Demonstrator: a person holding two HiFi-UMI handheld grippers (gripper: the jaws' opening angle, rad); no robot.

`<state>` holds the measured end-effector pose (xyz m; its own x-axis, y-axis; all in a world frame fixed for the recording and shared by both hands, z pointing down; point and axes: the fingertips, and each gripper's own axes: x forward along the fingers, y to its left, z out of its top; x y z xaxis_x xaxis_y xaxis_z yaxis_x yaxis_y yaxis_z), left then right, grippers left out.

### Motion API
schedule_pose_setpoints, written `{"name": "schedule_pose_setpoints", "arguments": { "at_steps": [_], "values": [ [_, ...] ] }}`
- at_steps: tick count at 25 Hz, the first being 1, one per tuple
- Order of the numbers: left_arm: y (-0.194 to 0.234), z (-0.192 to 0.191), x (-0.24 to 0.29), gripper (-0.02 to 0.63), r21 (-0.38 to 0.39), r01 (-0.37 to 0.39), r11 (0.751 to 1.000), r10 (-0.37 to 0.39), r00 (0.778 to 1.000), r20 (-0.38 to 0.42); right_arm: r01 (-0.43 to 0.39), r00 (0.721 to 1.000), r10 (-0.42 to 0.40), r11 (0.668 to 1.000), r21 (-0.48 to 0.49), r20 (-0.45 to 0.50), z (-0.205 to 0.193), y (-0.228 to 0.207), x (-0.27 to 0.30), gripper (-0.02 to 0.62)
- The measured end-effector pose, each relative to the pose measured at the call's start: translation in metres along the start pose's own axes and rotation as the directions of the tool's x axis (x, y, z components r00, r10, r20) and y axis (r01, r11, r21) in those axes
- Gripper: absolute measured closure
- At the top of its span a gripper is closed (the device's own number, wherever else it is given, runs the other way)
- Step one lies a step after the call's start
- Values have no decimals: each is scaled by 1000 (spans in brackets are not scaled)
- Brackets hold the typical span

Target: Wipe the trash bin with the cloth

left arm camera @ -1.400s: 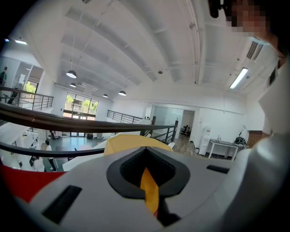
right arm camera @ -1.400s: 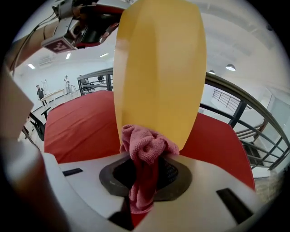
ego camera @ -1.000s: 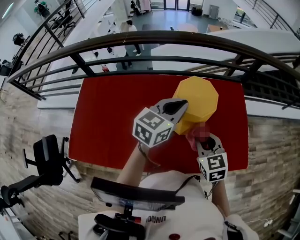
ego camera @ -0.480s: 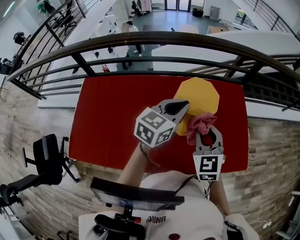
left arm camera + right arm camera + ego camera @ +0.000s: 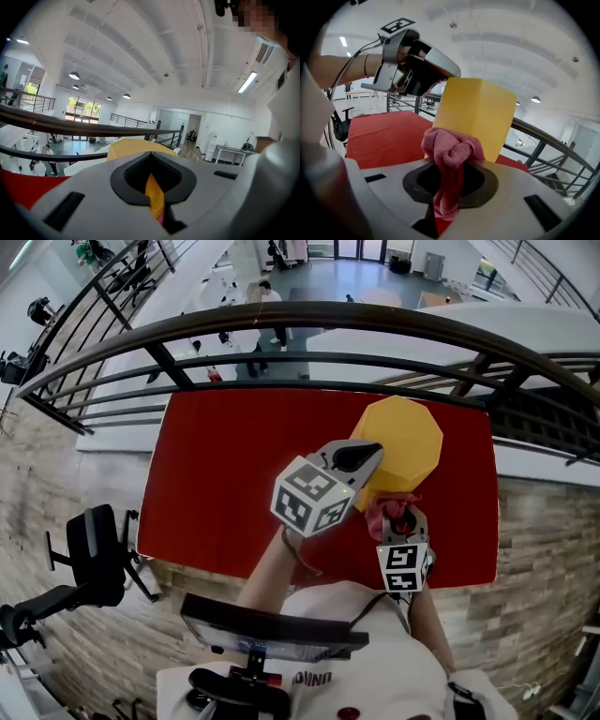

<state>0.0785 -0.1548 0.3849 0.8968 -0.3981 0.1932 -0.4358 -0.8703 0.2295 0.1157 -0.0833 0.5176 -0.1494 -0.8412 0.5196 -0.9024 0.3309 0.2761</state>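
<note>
A yellow many-sided trash bin [image 5: 405,439] stands on the red table [image 5: 225,474], and its upper face looks flat and closed. My left gripper [image 5: 362,459] is shut on the bin's near left edge; a yellow strip [image 5: 154,194] shows between its jaws. My right gripper [image 5: 397,517] is shut on a bunched pink cloth [image 5: 382,506], which it presses against the bin's near lower side. In the right gripper view the cloth [image 5: 452,149] sits in front of the bin [image 5: 480,115], with the left gripper [image 5: 417,65] above and to the left.
A dark curved railing [image 5: 300,320] runs just beyond the table's far edge, with a lower floor and several people past it. An office chair [image 5: 94,559] stands on the brick floor to the left. The table's left half [image 5: 206,456] is bare red.
The right gripper carried the cloth up along the bin's right side, then back down and left to its near lower side. The left gripper and bin barely moved.
</note>
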Motion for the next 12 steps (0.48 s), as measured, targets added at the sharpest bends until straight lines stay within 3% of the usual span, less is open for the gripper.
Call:
{"name": "schedule_pose_setpoints", "arguments": {
  "at_steps": [6,12],
  "values": [
    [-2,0,0,611,-13,7,1000,-7,1000,8,-26,994,24,1000,-14,-111,-41,15,21,531],
    [-1,1,-2,611,-24,14,1000,-13,1000,18,-56,980,61,998,30,-187,-70,27,38,531]
  ]
}}
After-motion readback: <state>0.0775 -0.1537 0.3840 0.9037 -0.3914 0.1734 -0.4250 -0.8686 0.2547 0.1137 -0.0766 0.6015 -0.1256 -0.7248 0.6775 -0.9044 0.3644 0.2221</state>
